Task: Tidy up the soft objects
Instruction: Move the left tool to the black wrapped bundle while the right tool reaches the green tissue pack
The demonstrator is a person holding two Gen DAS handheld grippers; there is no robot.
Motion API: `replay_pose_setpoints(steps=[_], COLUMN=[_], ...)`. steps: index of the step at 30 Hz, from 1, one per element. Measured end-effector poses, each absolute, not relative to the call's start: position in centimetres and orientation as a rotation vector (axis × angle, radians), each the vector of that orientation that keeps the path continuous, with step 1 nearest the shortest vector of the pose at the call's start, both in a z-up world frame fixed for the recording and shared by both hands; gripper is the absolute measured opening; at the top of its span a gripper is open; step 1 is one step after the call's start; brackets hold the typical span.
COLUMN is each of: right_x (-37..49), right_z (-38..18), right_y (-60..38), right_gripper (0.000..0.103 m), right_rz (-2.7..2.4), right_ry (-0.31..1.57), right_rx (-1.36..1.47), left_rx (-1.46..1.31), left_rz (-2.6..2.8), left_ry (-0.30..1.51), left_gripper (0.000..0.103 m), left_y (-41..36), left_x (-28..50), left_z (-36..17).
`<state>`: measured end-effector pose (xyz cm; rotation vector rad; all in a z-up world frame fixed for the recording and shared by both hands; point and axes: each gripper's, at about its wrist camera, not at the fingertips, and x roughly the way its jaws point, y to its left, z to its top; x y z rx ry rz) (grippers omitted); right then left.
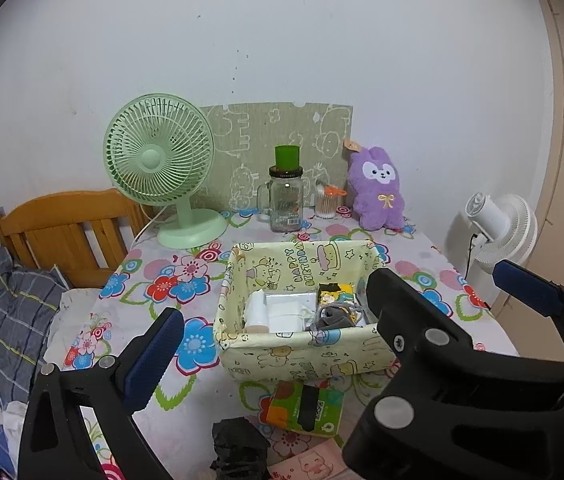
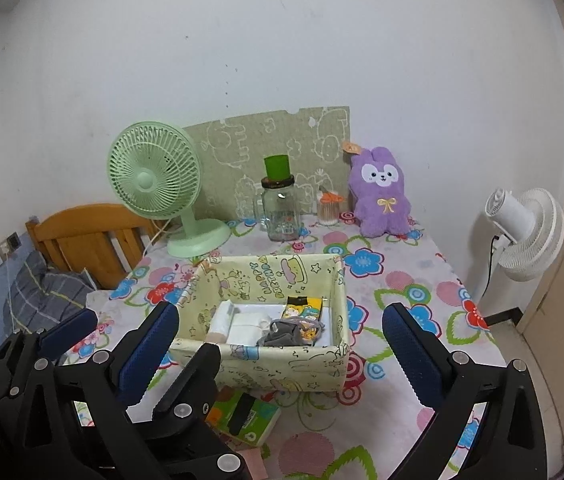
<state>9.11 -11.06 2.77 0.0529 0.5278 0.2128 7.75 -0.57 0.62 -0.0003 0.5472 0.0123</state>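
A pale yellow fabric storage box [image 1: 301, 356] [image 2: 266, 368] stands mid-table. Inside lie white folded items [image 1: 282, 310], a grey soft piece [image 1: 331, 318] [image 2: 280, 336] and a yellow pack [image 2: 301, 310]. A purple plush rabbit [image 1: 377, 188] [image 2: 381, 196] sits upright at the back right. My left gripper [image 1: 345, 308] is open and empty, held above the box's near side. My right gripper [image 2: 282, 340] is open and empty, just in front of the box. A green tissue pack [image 1: 305, 406] [image 2: 242, 416] and a black crumpled thing [image 1: 240, 450] lie in front of the box.
A green desk fan [image 1: 160, 164], a glass jar with a green cup on top [image 1: 285, 196] and a cotton swab pot [image 1: 327, 202] stand at the back. A white fan [image 2: 521, 228] stands right of the table. A wooden bed with a plaid pillow [image 1: 10, 312] is left.
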Motion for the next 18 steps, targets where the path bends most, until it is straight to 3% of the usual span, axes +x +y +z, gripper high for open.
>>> replay_pose_setpoints(steps=[18], right_x=[4.9], right_z=[3.1], right_y=[-10.8], right_gripper=[0.103], right_rz=[0.218], right_ry=[0.485], right_rx=[0.021], left_rx=[0.017], left_rz=[0.015], left_ry=[0.489], left_gripper=[0.103], left_y=[-1.0], left_x=[3.6], left_z=[0.7])
